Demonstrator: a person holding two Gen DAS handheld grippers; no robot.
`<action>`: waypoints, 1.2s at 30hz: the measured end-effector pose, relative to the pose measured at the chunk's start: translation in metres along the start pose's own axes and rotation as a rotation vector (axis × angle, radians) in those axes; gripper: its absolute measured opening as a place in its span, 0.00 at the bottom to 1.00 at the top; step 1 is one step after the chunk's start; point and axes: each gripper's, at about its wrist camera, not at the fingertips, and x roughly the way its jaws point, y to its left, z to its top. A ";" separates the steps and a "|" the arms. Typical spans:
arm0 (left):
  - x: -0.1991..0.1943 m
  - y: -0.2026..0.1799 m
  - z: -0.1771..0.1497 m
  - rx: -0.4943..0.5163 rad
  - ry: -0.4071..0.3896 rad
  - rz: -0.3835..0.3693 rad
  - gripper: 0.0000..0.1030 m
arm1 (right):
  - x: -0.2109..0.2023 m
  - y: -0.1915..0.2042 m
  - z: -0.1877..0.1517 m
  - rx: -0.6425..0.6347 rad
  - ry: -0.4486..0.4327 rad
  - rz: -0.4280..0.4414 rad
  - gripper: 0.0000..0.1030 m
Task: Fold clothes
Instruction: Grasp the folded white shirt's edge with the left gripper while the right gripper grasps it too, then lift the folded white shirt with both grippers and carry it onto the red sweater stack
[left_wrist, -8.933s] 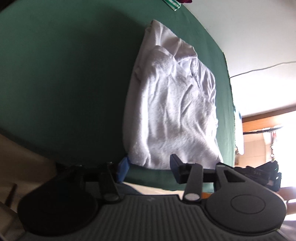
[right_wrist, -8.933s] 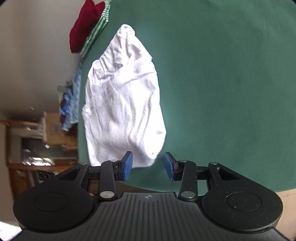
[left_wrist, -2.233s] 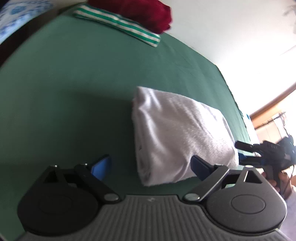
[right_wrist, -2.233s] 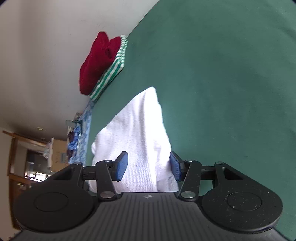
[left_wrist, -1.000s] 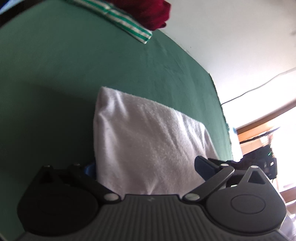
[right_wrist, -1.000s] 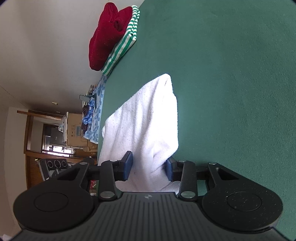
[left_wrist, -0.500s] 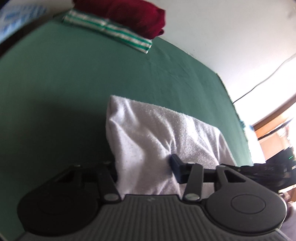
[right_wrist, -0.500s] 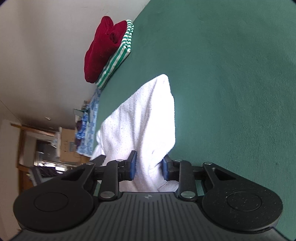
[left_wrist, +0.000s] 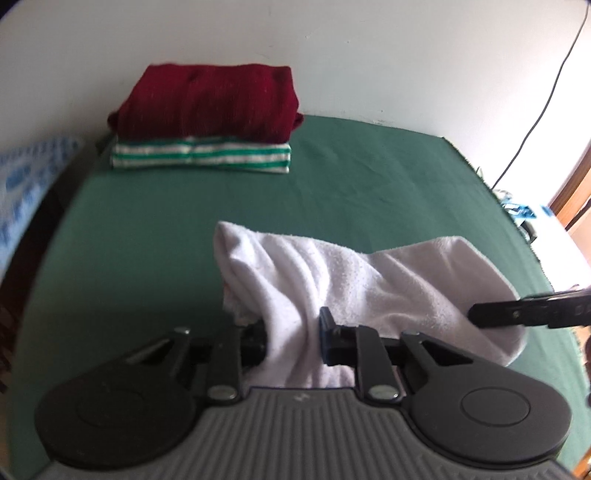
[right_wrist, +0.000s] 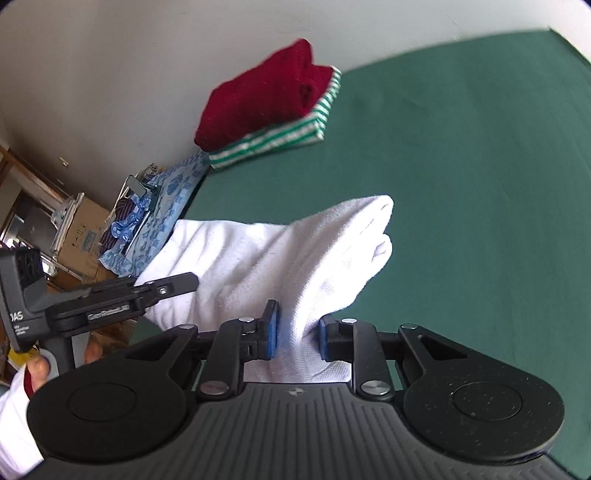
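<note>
Both grippers lifting the folded white garment (left_wrist: 354, 273)
Left gripper (left_wrist: 291, 336) and right gripper (right_wrist: 297, 330), spread wide a second ago, are now clenching its near edge, likely carrying it toward the folded stack (left_wrist: 203, 122)

The left gripper (left_wrist: 291, 338) pinches a bunched fold of the white shirt (left_wrist: 354, 280), lifted off the green cloth (left_wrist: 166, 229). To its right, the black finger of the right gripper (left_wrist: 524, 312) reaches into the shirt's other end. Far ahead, against the wall (left_wrist: 332, 48), a folded red garment (left_wrist: 207, 101) sits atop a green-and-white striped one (left_wrist: 201, 157).
</note>
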 end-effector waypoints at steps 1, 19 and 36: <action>0.002 0.001 0.004 0.014 0.001 0.009 0.16 | 0.001 0.003 0.002 -0.003 -0.005 -0.005 0.21; -0.012 0.050 0.077 0.276 -0.047 0.016 0.15 | 0.011 0.094 0.049 0.037 -0.174 -0.129 0.16; -0.008 0.122 0.273 0.251 -0.248 0.135 0.15 | 0.051 0.154 0.240 -0.143 -0.383 -0.027 0.12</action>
